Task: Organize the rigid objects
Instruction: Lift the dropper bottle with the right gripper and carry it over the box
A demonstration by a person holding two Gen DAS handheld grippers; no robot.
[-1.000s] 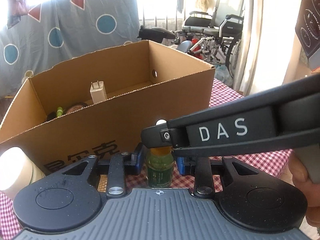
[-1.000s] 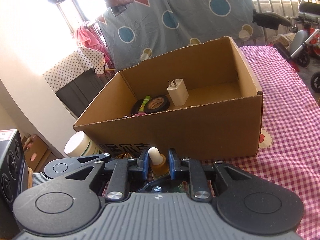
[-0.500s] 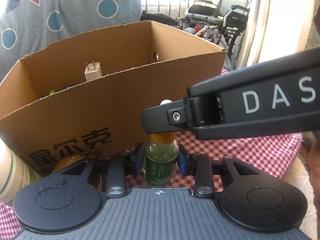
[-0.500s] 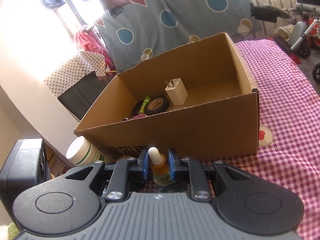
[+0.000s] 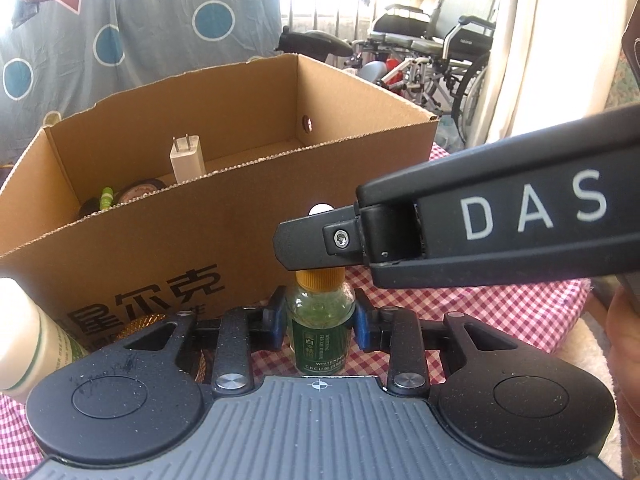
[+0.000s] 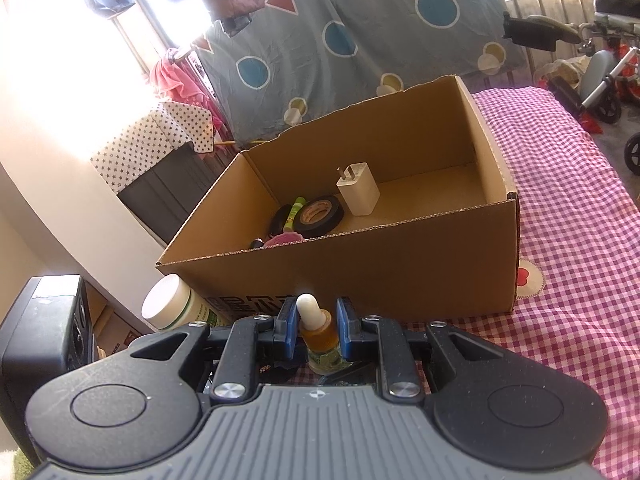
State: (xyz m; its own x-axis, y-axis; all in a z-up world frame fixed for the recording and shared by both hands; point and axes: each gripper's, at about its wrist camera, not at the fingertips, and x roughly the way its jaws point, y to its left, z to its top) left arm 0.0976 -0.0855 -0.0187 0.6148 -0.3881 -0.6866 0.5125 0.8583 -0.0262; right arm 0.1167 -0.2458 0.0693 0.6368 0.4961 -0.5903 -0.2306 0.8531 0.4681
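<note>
A small glass dropper bottle [image 5: 320, 340] with a green label, orange collar and white bulb stands on the checked cloth in front of the cardboard box [image 5: 160, 248]. My left gripper [image 5: 320, 318] is shut on its glass body, the blue pads pressing both sides. My right gripper [image 6: 318, 326] is shut on the same bottle [image 6: 316, 334] higher up, at the orange collar. In the left wrist view one of its black fingers [image 5: 320, 240] reaches in from the right and hides the collar's top. The box [image 6: 400, 264] is open on top.
Inside the box lie a white charger [image 6: 358, 194], a black tape roll [image 6: 320, 216] and a green marker [image 6: 294, 212]. A white jar [image 6: 172, 306] stands at the box's left front corner, near a black device [image 6: 44, 344]. The red-checked cloth [image 6: 560, 220] stretches right. Wheelchairs [image 5: 432, 52] stand behind.
Both grippers have kept their hold on the bottle. The left gripper's body, seen low in the right wrist view a second ago, has slipped out of that view.
</note>
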